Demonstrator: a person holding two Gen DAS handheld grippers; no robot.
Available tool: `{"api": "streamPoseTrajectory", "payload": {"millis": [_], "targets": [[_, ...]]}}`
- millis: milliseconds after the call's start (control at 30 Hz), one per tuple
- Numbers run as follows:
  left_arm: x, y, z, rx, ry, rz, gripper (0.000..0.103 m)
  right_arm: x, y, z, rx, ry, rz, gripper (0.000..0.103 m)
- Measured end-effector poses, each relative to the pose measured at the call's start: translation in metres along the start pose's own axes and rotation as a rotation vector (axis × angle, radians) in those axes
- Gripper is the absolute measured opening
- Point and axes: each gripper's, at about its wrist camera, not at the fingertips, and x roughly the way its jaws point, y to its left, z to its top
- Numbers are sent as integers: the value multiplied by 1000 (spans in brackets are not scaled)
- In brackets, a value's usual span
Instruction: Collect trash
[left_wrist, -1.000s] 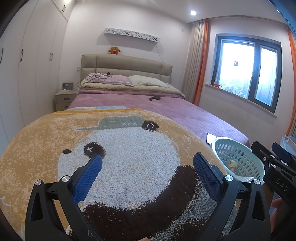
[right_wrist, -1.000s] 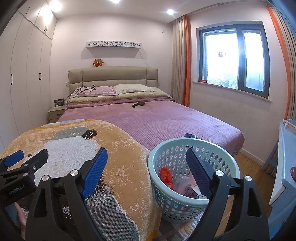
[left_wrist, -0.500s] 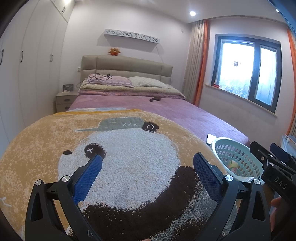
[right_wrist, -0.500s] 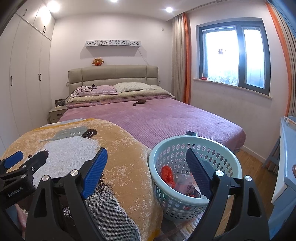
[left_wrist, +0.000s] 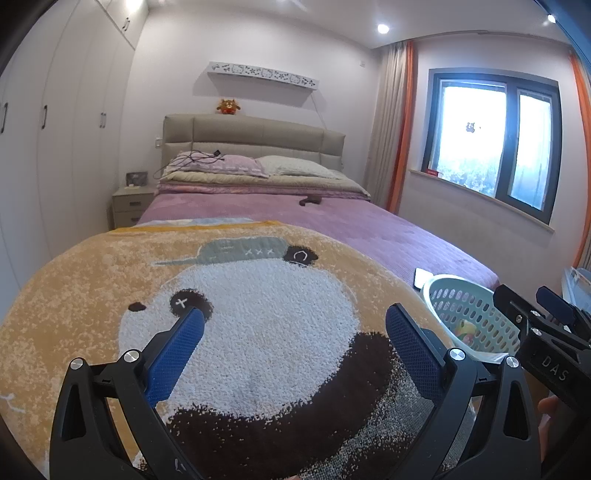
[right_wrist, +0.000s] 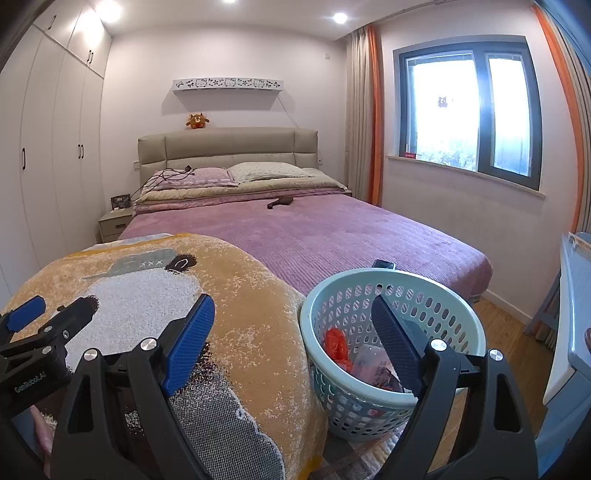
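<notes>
A pale green plastic basket (right_wrist: 458, 306) stands at the foot of the bed, with red and other wrappers (right_wrist: 336, 347) inside. It also shows in the left wrist view (left_wrist: 465, 306). My left gripper (left_wrist: 293, 332) is open and empty above a bear-pattern blanket (left_wrist: 258, 332). My right gripper (right_wrist: 291, 321) is open and empty, its right finger over the basket's near side. Each gripper shows at the edge of the other's view. No loose trash shows on the blanket.
A purple bed (right_wrist: 332, 236) carries a dark object (right_wrist: 280, 202) near the pillows and a phone (right_wrist: 384, 264) by the basket. White wardrobes (right_wrist: 40, 155) line the left wall. A nightstand (right_wrist: 114, 221) stands beside them. A pale blue furniture edge (right_wrist: 569, 295) is at the right.
Both views have shifted slightly, the right gripper sits a little higher and closer over the basket. Both grippers stay open and empty.
</notes>
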Motion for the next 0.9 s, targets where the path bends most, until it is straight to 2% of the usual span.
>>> {"api": "streamPoseTrajectory", "payload": {"millis": [167, 333, 567, 900], "targets": [[-3, -8, 3, 46, -13, 29, 96, 1, 0, 1, 0, -1, -12, 83], [-8, -9, 9, 80, -12, 91, 95, 2, 2, 4, 7, -1, -13, 83], [-21, -1, 25, 88, -31, 107, 95, -2, 12, 8, -8, -11, -18, 83], [-33, 11, 44, 145, -86, 180, 95, 1, 31, 23, -21, -29, 3, 83]]}}
